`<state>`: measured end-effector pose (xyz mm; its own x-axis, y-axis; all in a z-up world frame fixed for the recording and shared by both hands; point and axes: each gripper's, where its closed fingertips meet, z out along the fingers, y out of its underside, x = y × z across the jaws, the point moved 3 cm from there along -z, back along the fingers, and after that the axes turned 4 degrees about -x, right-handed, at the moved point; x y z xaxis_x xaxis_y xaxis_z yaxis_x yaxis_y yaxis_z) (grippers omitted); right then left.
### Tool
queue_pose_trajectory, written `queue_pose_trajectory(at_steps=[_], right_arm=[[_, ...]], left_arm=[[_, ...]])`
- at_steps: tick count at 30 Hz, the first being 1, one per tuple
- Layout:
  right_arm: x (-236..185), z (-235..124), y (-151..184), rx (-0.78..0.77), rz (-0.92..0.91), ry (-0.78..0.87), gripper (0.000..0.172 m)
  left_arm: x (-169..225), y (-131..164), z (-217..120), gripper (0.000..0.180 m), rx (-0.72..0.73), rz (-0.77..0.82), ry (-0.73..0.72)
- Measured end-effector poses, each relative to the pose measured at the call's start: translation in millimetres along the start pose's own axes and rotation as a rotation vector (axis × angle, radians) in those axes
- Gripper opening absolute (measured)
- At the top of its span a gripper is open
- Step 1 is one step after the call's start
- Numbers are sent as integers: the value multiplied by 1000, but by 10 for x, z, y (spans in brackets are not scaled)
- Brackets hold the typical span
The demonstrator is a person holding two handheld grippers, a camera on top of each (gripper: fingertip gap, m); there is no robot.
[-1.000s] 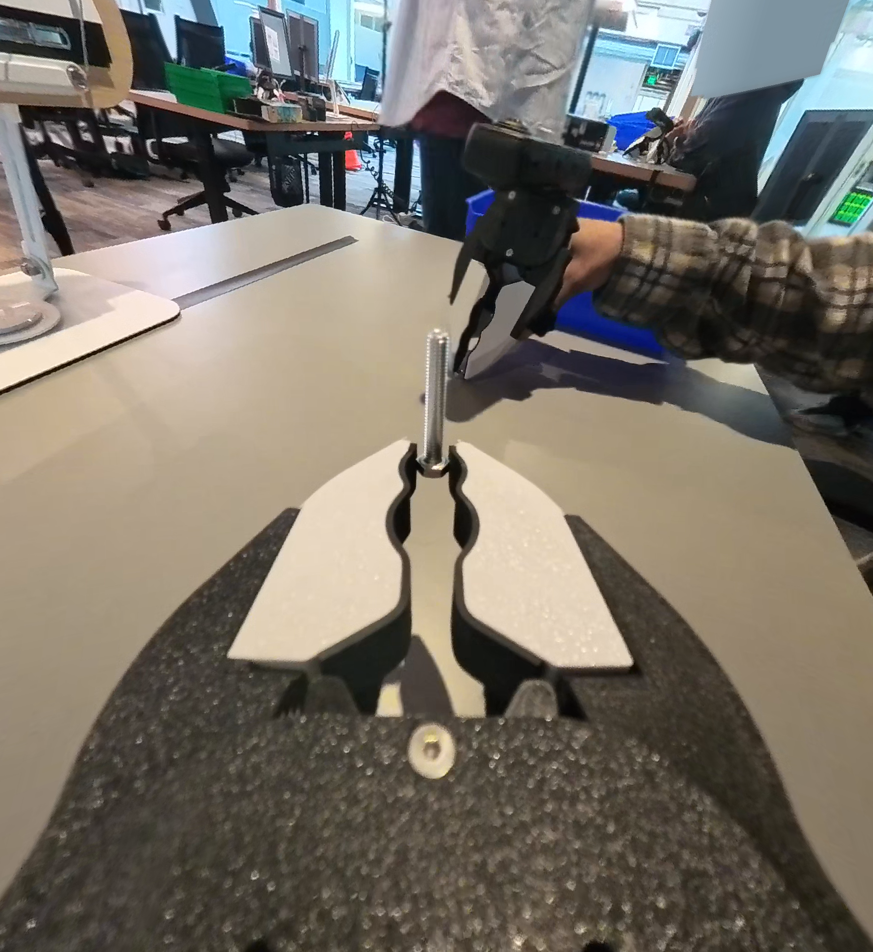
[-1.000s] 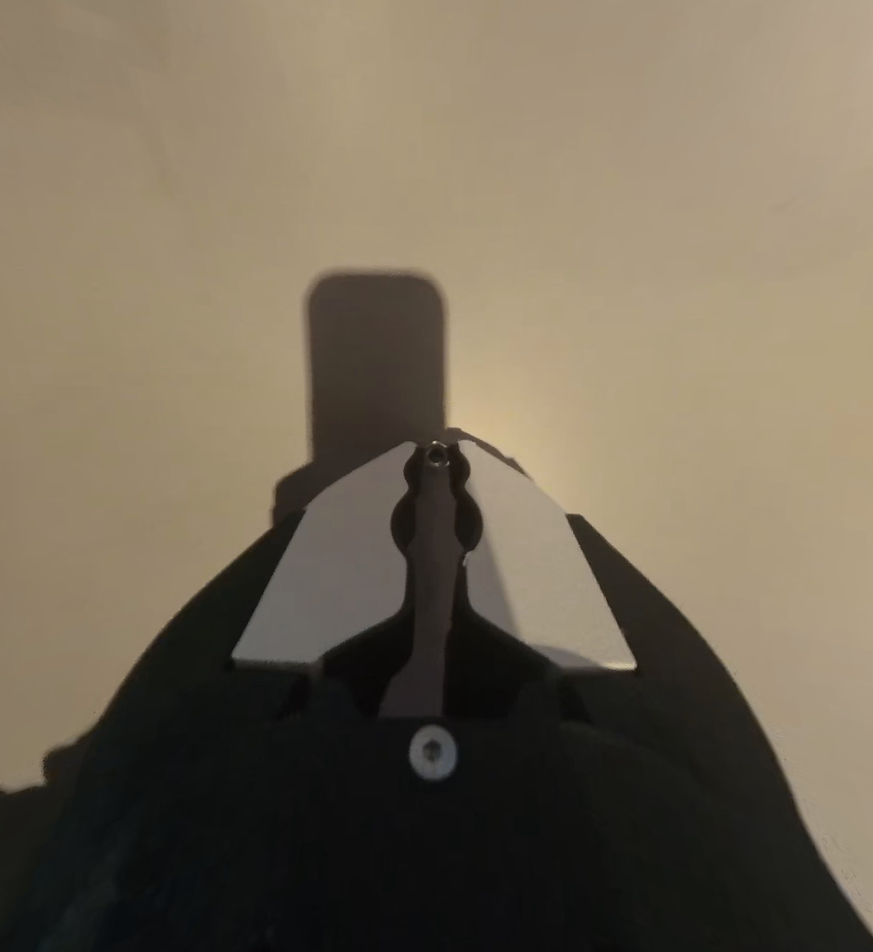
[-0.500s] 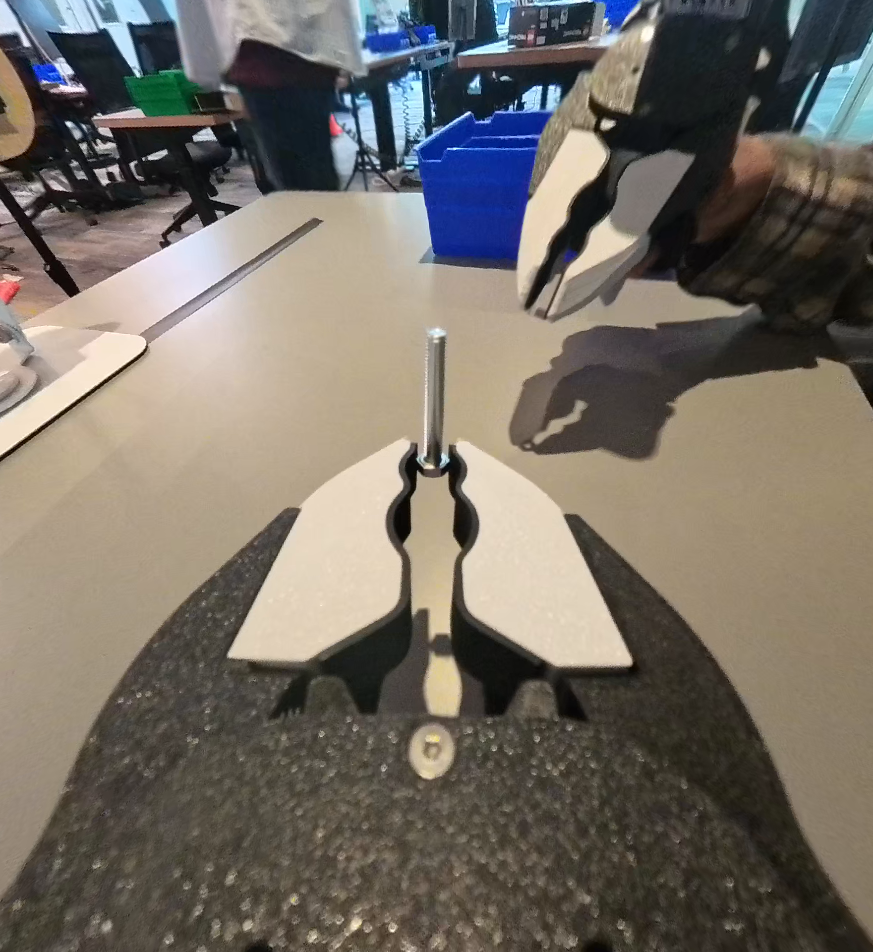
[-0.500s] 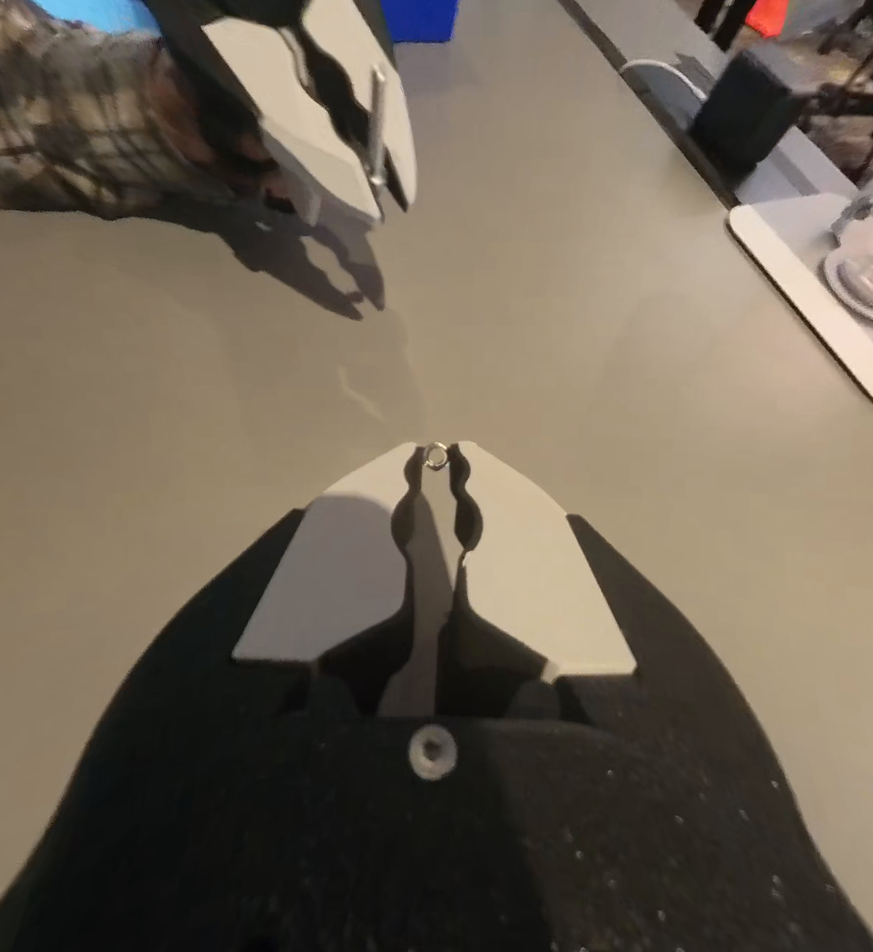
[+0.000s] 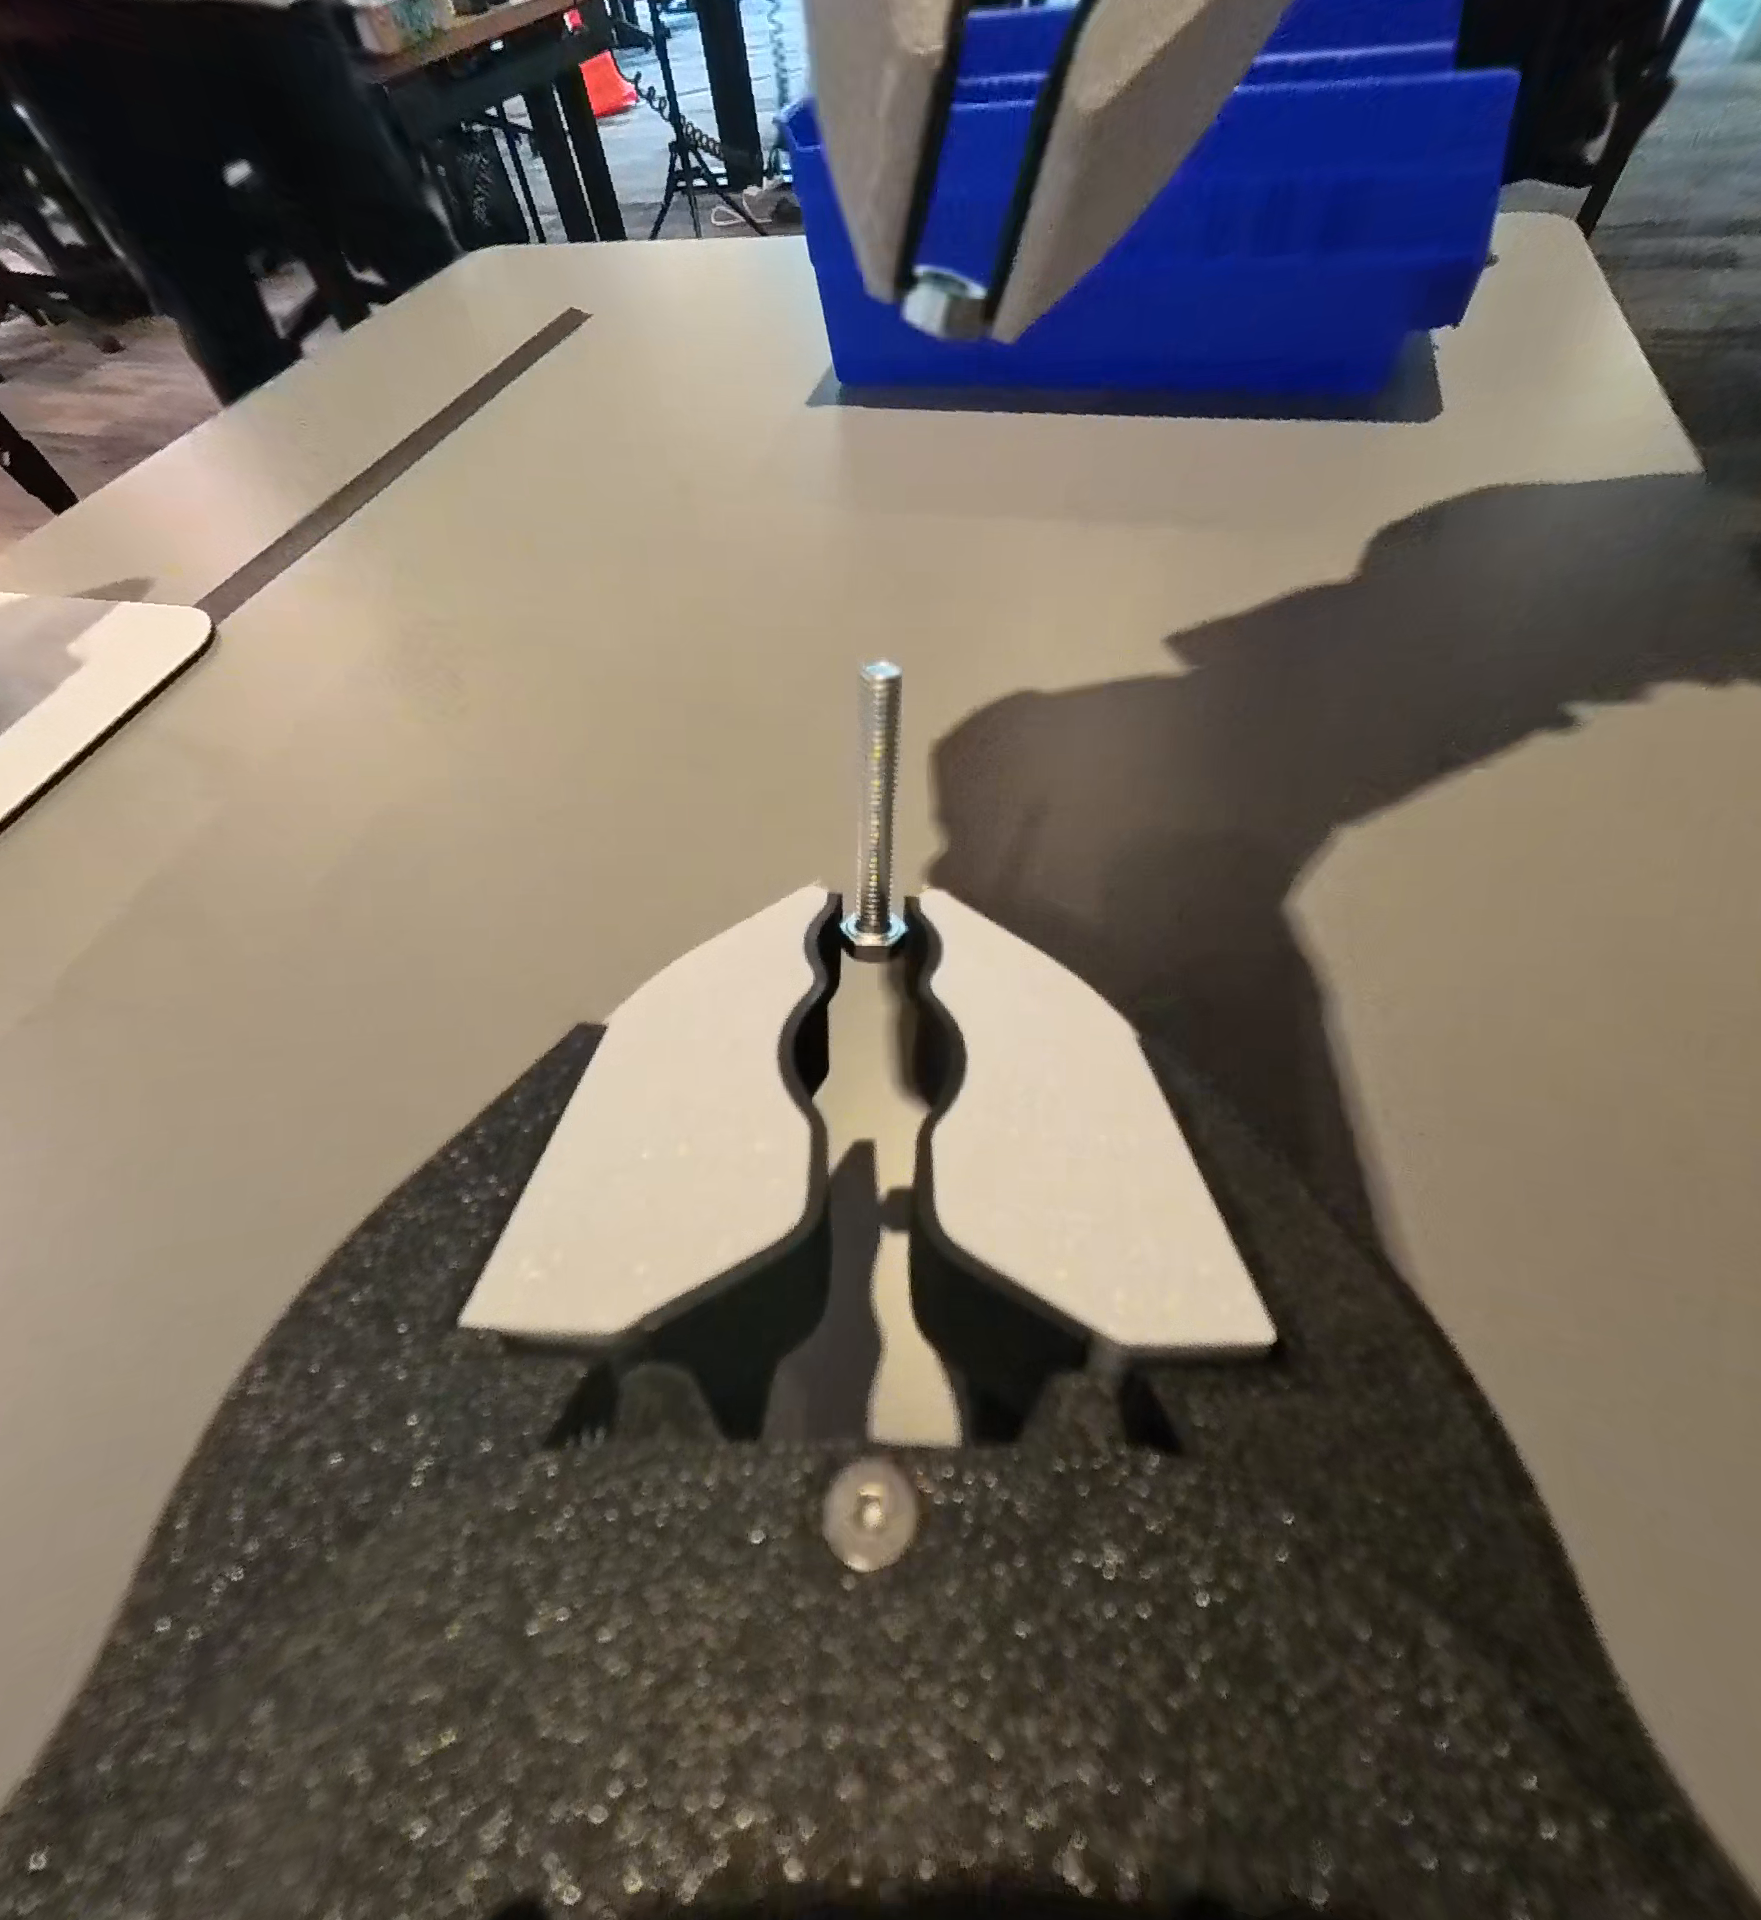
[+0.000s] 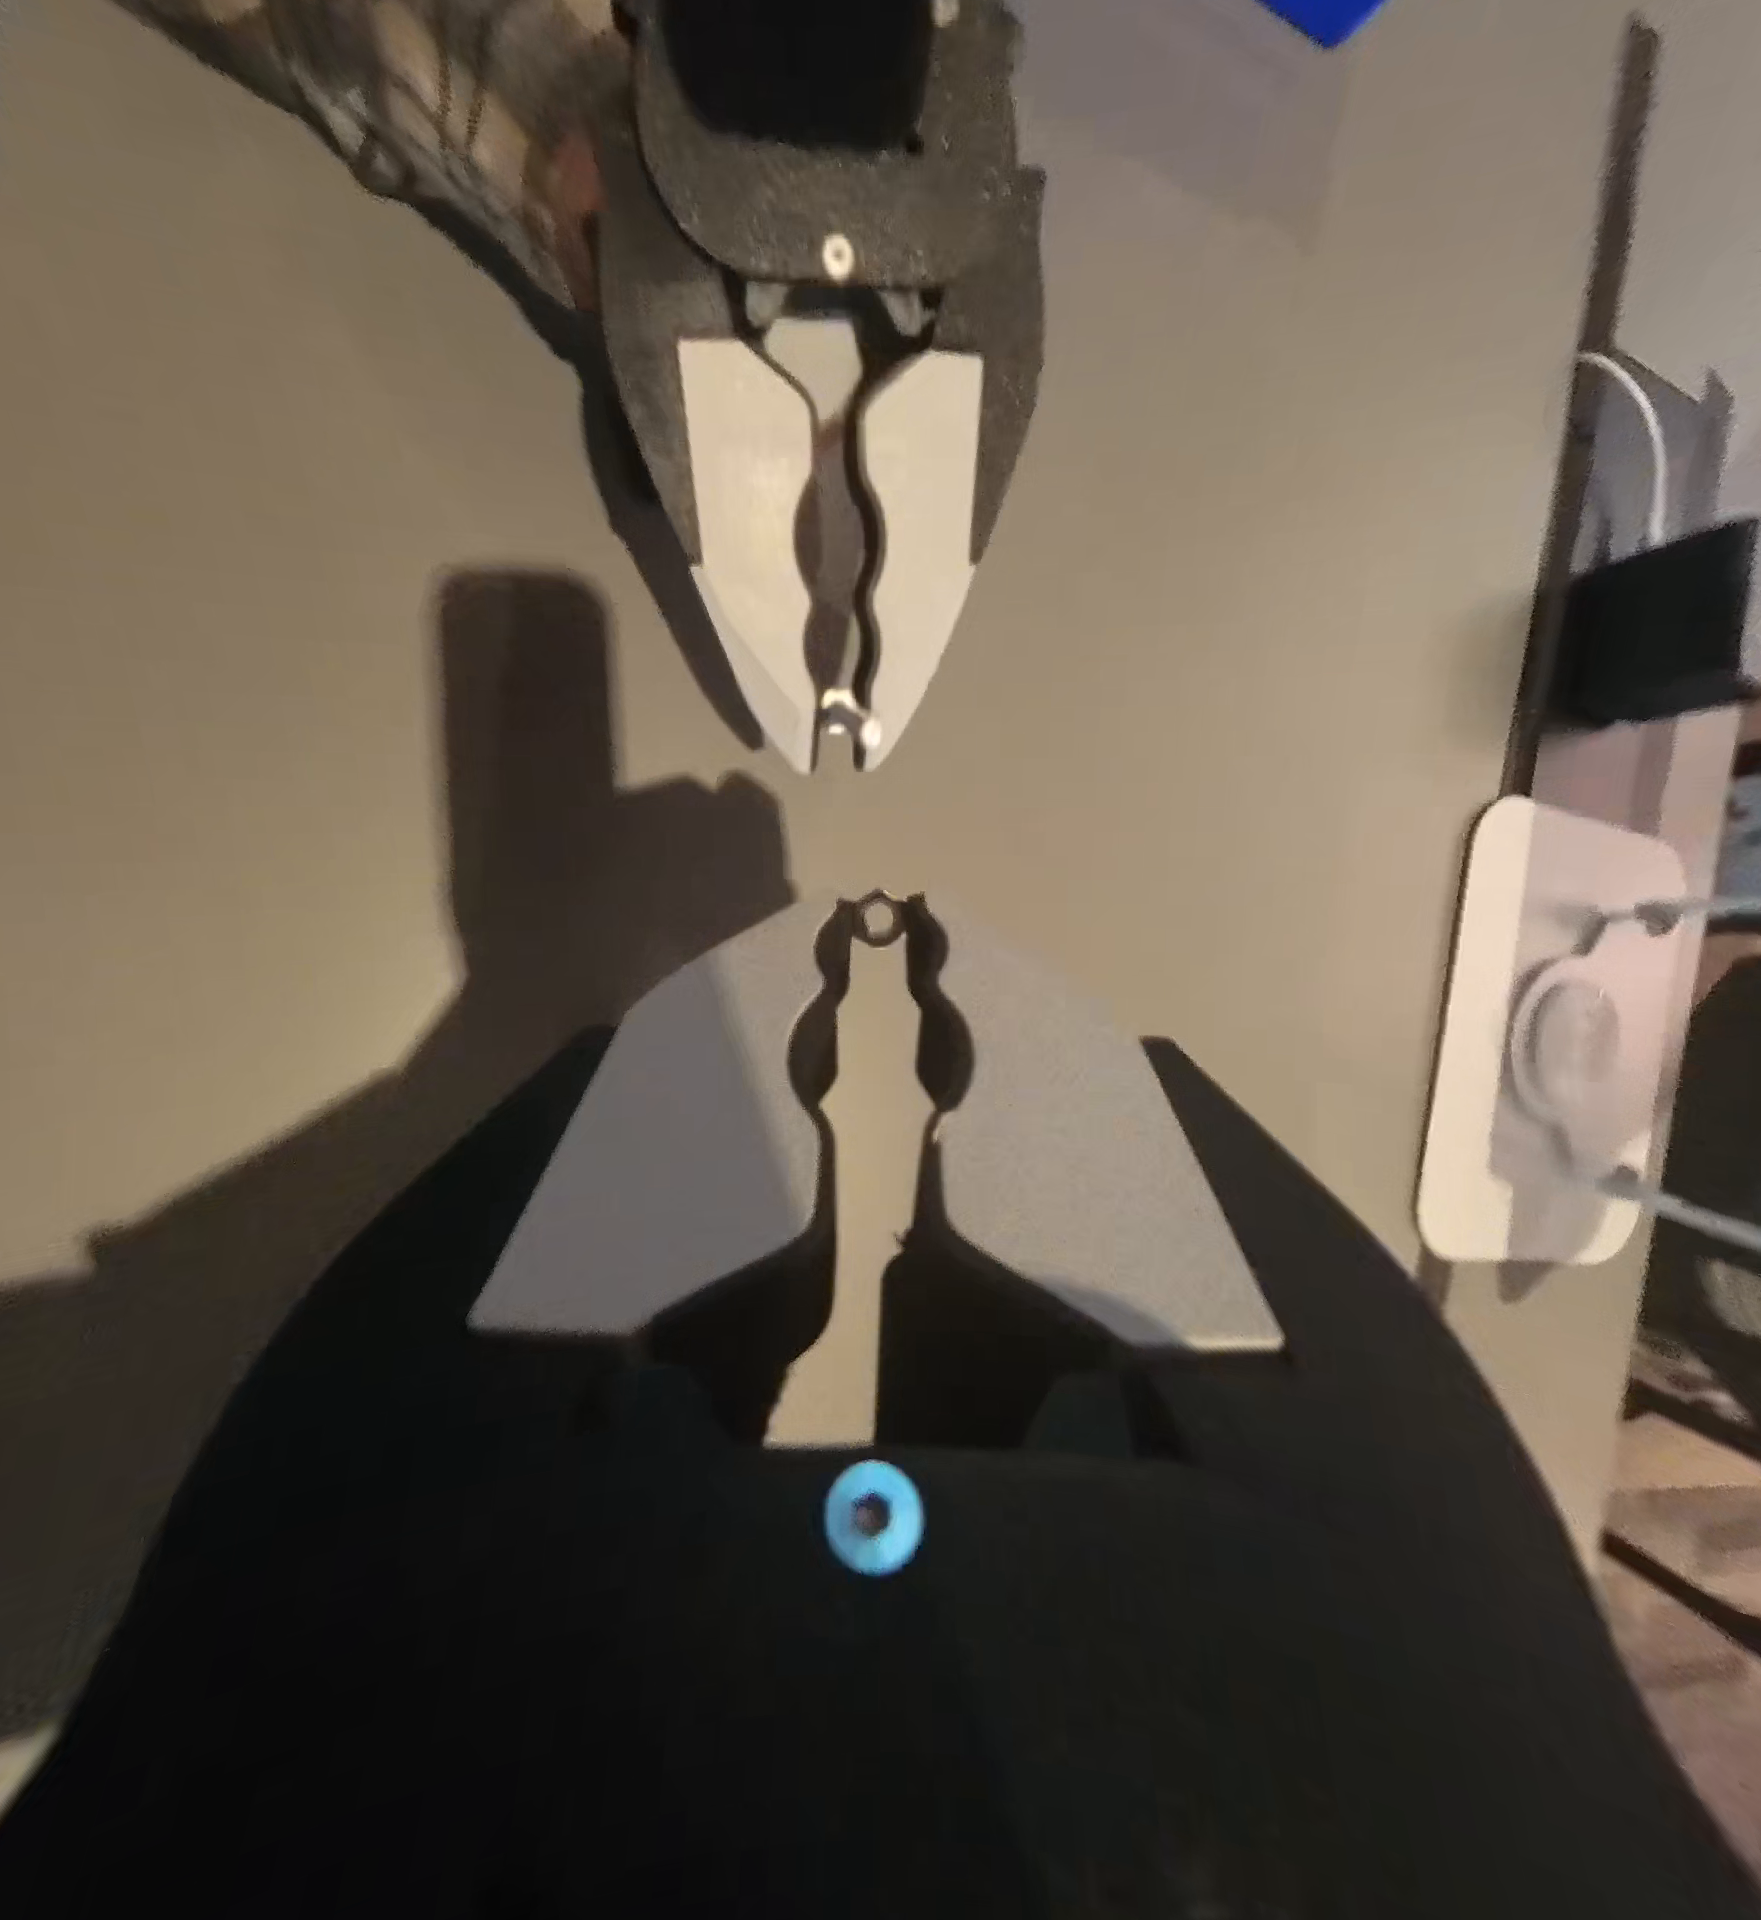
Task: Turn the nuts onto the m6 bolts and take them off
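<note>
My left fingers [image 5: 822,925] grip the bolt [image 5: 876,790] by its head; my right fingers [image 6: 834,925] pinch a nut [image 6: 878,920], not yet threaded on.

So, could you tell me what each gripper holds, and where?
Left gripper grips the bolt by its head, shaft upright. Right gripper pinches a nut by its sides.

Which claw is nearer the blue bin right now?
Right. The right claw, shut on a nut, hangs high in front of the blue bin at the table's far end. The left claw, gripping the bolt, sits nearer mid-table.
</note>
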<state>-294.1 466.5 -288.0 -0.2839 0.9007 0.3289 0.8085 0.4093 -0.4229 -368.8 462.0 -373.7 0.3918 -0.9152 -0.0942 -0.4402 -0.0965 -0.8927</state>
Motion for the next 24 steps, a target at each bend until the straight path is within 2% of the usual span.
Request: queue_pose_trajectory(at_steps=[8,24], right_arm=[[44,268,-270,-103,-134,-149,9],[51,403,-223,-52,-99,-172,10]], left_arm=[[25,3,14,10,-10,11,3],[-13,-17,-22,10,18,-23,7]])
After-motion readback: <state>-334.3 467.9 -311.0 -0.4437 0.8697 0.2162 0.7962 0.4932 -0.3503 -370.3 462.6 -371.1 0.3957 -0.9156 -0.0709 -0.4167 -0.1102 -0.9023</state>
